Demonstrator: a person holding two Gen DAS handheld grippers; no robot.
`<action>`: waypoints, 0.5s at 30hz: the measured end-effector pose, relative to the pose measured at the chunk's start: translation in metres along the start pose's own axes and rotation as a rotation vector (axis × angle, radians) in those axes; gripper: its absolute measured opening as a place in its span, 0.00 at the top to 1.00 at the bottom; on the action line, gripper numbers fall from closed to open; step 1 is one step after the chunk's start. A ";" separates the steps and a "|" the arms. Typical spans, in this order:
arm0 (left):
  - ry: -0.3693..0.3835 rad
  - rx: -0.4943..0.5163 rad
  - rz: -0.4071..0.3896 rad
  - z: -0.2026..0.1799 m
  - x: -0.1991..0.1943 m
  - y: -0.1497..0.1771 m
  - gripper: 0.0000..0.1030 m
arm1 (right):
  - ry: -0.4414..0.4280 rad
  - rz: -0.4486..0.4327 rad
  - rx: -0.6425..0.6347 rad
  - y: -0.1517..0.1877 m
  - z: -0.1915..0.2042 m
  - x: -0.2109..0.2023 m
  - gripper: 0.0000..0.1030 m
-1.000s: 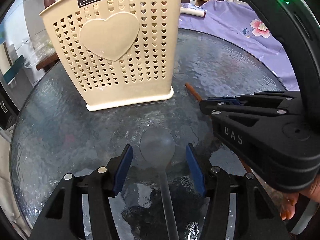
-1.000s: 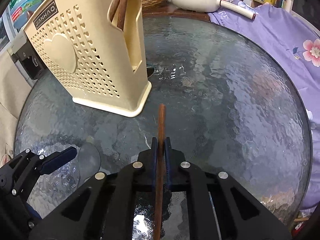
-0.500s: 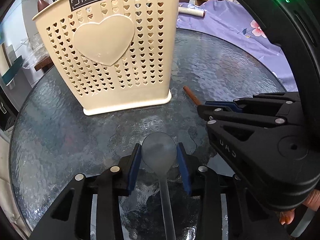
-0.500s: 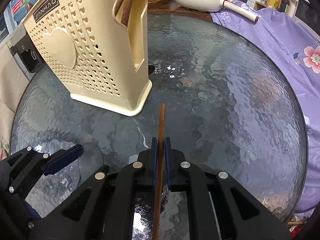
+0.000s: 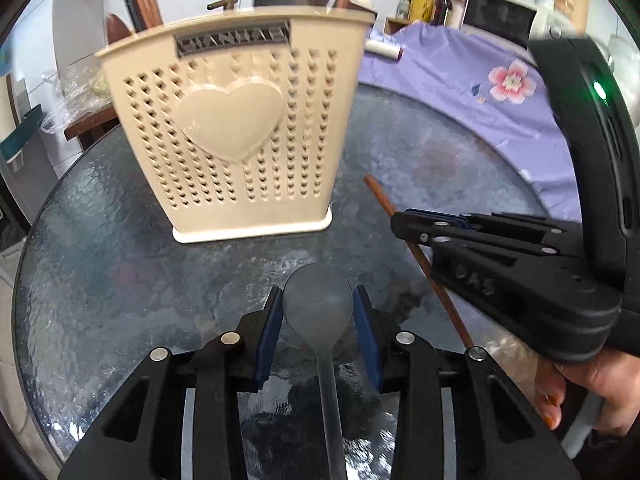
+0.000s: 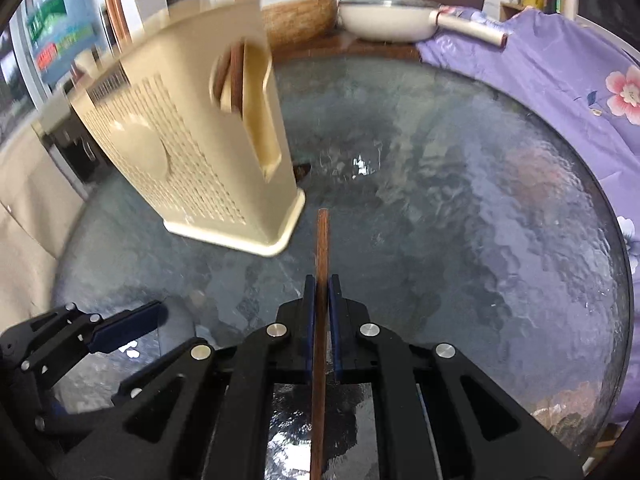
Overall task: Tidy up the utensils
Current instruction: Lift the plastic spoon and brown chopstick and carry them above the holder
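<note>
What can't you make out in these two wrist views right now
- Left wrist view: motion blur smears the label on the utensil holder; the spoon handle runs off the bottom edge.
- Right wrist view: the brown chopstick has its lower end cut off by the bottom edge; the holder's inside is mostly hidden by its wall.

We count two grippers — the left gripper (image 5: 318, 312) and the right gripper (image 6: 321, 312) — and one bare hand (image 5: 596, 388). There is one cream utensil holder (image 5: 240, 136), one round glass table (image 6: 460, 208), one grey spoon (image 5: 318, 304) and one brown chopstick (image 6: 322, 248) out on its own. Inside the holder we see more brown sticks, too blurred to count. Behind, we make out one white pan (image 6: 384, 20) — and one purple flowered cloth (image 6: 560, 80).
</note>
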State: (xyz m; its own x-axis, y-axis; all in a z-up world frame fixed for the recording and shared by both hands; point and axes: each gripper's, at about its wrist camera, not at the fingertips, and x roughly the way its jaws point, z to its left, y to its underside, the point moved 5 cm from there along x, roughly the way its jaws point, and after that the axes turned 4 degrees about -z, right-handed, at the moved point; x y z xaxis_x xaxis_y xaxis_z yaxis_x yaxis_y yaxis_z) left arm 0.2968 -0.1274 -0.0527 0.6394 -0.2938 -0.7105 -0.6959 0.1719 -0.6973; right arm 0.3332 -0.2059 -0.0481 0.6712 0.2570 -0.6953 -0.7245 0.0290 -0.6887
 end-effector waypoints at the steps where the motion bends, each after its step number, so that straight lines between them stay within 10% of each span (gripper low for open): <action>1: 0.016 -0.013 -0.009 0.002 -0.006 -0.002 0.66 | -0.025 -0.021 0.011 -0.002 -0.001 -0.008 0.93; 15: 0.075 -0.025 -0.126 0.004 -0.066 -0.013 0.66 | -0.208 -0.218 -0.001 -0.014 0.010 -0.101 0.93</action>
State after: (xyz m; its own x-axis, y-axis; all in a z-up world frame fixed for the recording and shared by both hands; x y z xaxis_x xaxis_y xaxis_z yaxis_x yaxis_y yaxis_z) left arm 0.2656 -0.1064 0.0029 0.6967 -0.3812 -0.6077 -0.6202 0.1058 -0.7773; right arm 0.2738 -0.2227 0.0342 0.7647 0.4368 -0.4738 -0.5663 0.1046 -0.8175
